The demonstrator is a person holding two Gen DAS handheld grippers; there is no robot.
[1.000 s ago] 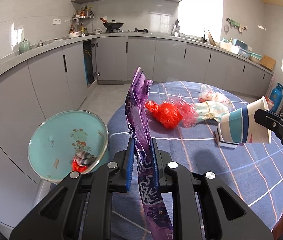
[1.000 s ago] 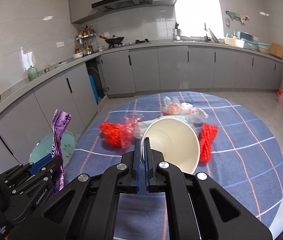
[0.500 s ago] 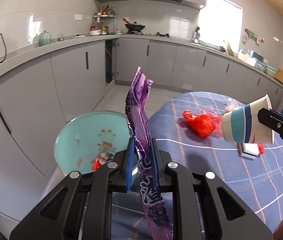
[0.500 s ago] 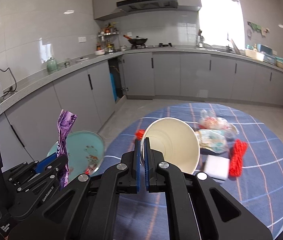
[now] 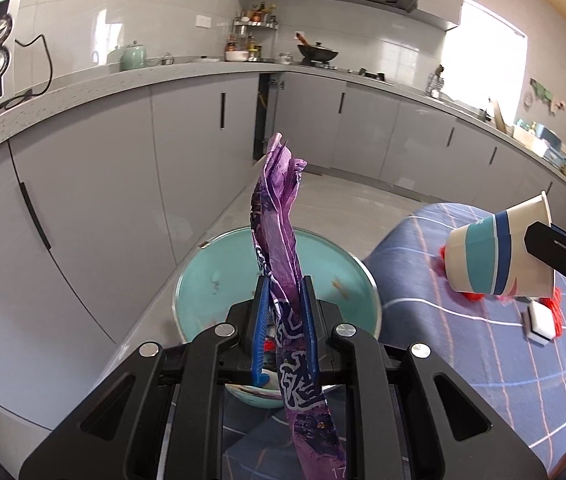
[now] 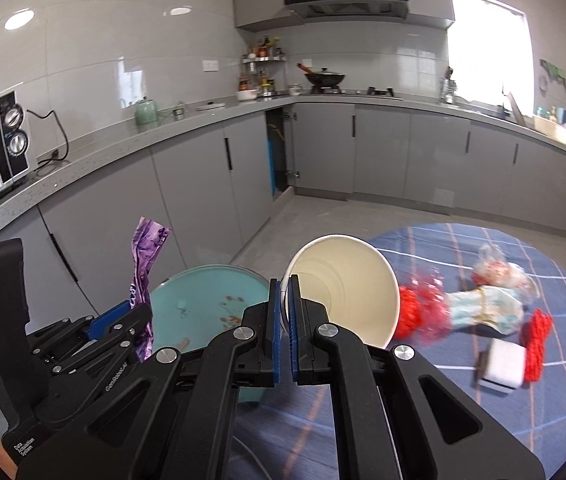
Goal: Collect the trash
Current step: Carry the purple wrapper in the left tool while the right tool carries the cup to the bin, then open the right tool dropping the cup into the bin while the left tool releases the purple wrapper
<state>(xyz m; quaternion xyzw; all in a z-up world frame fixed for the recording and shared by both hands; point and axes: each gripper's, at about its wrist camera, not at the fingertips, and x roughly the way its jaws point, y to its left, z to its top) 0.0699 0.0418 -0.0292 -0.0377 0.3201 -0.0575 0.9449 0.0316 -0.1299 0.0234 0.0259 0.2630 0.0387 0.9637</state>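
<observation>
Purple wrapper [image 5: 279, 240] is pinched tight in the left gripper [image 5: 285, 316] over the teal bin [image 5: 357, 280]; a paper cup [image 6: 347, 280] is clamped by its rim in the right gripper [image 6: 285, 312].

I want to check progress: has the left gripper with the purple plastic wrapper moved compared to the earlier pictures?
Yes. The left gripper, shut on the purple plastic wrapper, has moved off the blue checked tablecloth to over the round turquoise trash bin.
</observation>
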